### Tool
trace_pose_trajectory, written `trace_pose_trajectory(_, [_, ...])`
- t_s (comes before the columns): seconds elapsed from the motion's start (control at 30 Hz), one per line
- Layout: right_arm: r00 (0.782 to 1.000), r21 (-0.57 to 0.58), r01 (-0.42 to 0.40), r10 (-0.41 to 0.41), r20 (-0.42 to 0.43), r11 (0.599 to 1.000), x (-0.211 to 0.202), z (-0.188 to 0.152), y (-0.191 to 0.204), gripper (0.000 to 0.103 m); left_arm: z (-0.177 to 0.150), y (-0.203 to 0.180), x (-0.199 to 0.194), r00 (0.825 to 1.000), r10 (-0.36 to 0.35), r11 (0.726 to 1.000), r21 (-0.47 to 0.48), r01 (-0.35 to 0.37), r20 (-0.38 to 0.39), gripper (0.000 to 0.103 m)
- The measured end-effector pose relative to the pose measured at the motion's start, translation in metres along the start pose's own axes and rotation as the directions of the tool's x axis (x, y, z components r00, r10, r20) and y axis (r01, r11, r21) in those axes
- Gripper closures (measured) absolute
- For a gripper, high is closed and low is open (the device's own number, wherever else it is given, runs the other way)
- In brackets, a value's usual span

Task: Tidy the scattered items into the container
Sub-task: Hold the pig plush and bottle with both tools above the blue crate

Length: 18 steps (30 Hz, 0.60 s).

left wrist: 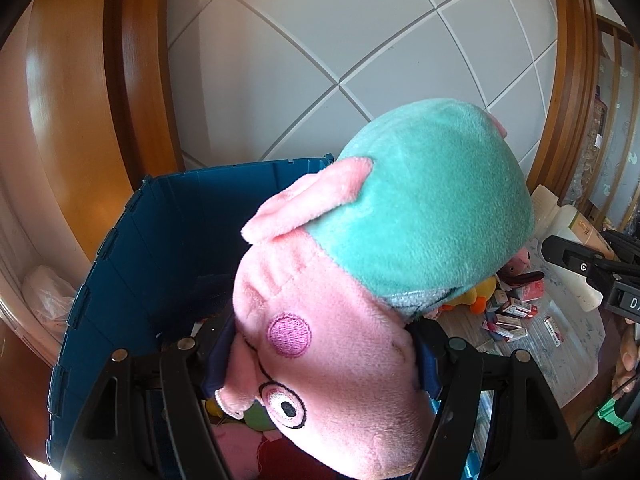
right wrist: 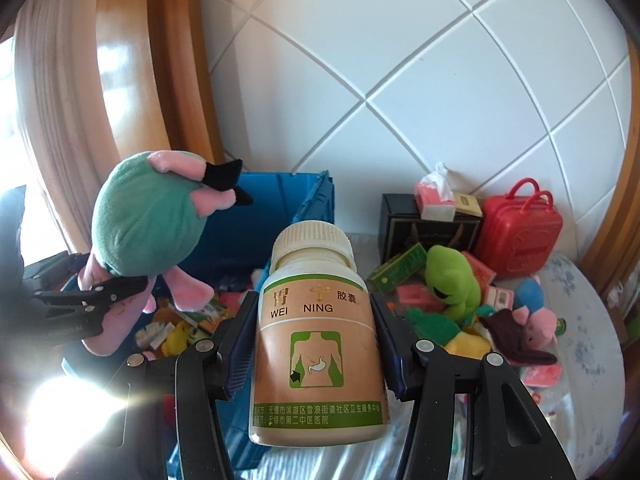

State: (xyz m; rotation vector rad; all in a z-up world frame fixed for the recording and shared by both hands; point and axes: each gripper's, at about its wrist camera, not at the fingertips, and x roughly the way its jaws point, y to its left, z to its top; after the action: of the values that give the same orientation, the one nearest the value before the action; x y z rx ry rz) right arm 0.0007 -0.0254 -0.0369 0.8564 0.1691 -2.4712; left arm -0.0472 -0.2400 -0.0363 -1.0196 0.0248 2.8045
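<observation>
Jaws of the left gripper [left wrist: 324,364] are clamping the pink-and-green plush pig [left wrist: 360,280] above the blue container [left wrist: 132,264]; the right gripper [right wrist: 316,344] is gripping an upright medicine bottle [right wrist: 316,332] beside that container, near the cluttered bench [right wrist: 580,340].

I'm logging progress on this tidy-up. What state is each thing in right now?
Left gripper: shut on the pig plush, held above the bin.
Right gripper: shut on the medicine bottle, cap on.
Blue bin: open, partly filled.
Red toy suitcase: closed, upright.
</observation>
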Motion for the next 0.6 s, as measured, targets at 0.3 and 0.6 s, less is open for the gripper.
trace_pose_trajectory(0.3, [0.997, -0.108, -0.070, 0.069, -0.018, 0.992, 0.035, 0.020, 0.061, 0.051, 0.001, 0.039, 0.005, 1.000, 0.026, 0.999, -0.035, -0.026, -0.002, 0.031])
trace_pose_trajectory(0.6, [0.993, -0.160, -0.116, 0.110, -0.044, 0.980, 0.065, 0.033, 0.093, 0.051, 0.006, 0.073, 0.012, 0.998, 0.067, 0.994, -0.082, -0.067, -0.006, 0.031])
